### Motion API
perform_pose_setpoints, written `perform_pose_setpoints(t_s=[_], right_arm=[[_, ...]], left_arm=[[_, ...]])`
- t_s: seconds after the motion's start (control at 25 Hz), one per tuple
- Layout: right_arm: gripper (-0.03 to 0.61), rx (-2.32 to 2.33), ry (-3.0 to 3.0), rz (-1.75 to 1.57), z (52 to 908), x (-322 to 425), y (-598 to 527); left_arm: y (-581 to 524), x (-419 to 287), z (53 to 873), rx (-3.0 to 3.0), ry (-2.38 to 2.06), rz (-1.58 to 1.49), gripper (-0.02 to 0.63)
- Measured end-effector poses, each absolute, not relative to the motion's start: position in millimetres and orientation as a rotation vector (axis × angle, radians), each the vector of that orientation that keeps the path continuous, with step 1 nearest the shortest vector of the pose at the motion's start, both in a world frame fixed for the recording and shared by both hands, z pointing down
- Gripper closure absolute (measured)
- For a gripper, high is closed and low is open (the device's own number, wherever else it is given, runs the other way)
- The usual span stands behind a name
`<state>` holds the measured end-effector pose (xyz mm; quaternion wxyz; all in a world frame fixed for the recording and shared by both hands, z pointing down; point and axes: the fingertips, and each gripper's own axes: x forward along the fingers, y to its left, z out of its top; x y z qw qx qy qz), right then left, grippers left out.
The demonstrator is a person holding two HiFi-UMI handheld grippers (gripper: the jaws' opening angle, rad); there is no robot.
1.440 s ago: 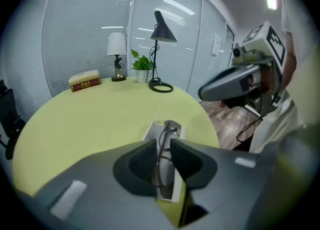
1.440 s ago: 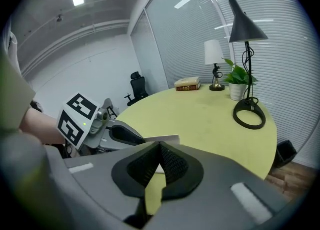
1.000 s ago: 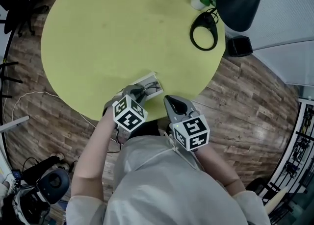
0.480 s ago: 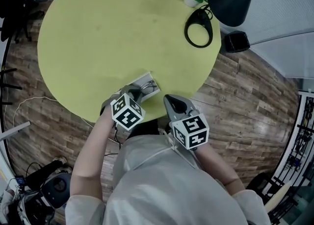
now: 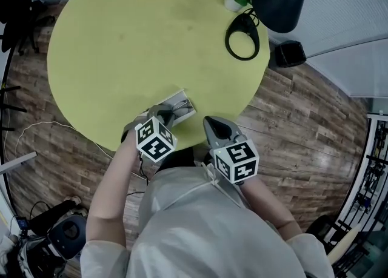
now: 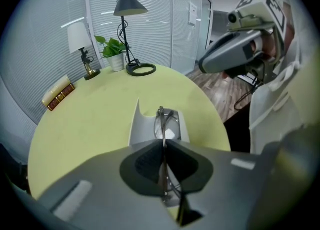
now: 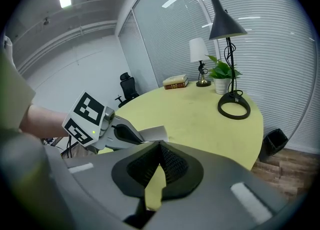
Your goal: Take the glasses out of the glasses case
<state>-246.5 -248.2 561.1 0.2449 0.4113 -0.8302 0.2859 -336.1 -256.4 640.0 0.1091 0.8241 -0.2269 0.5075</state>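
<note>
In the head view, the open glasses case (image 5: 180, 100) was seen lying on the yellow table (image 5: 151, 34), close to its near edge. The left gripper (image 5: 165, 113) was held over the near end of the case. How its fingers stood could not be read from there, as they were covered by the marker cube.

The left gripper view showed it clearly. The fingers were closed on the thin wire frame of the glasses (image 6: 165, 120), whose front part was seen over the white inside of the case. Whether it rested there or was lifted could not be told.

The right gripper (image 5: 211, 123) was held just beside the case, above the table edge and apart from it. In the right gripper view its fingers were found pressed together with nothing between them.

A black desk lamp (image 6: 129, 4), a potted plant (image 6: 112, 48), a small lamp with a white shade (image 6: 78, 36) and books (image 6: 57, 92) were seen from the side in the gripper views. From above they were seen only at the far rim.
</note>
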Motion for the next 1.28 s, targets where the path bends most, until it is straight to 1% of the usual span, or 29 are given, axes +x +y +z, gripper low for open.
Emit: perform_pose_setpoints(t_s=[0.24,0.6,0.96,1.28], right_arm=[[0.578,1.135,-2.286,0.776,551,-248,-243],[0.579,1.104,-2.342,0.722,533,-258,-241],[0.579,1.022,-2.456,0.632,505,-283,-249],[0.578,0.962,-2.564,0.529,467,-312,-255]], left_arm=[[-258,-340,620,2.442,-0.740,1.468,0.598],[-260,-348,568,2.493,-0.961,1.289,0.598],[-269,-384,484,2.465,-1.450,0.867,0.598],[-258,-441,419,2.291,-1.804,0.351,0.598]])
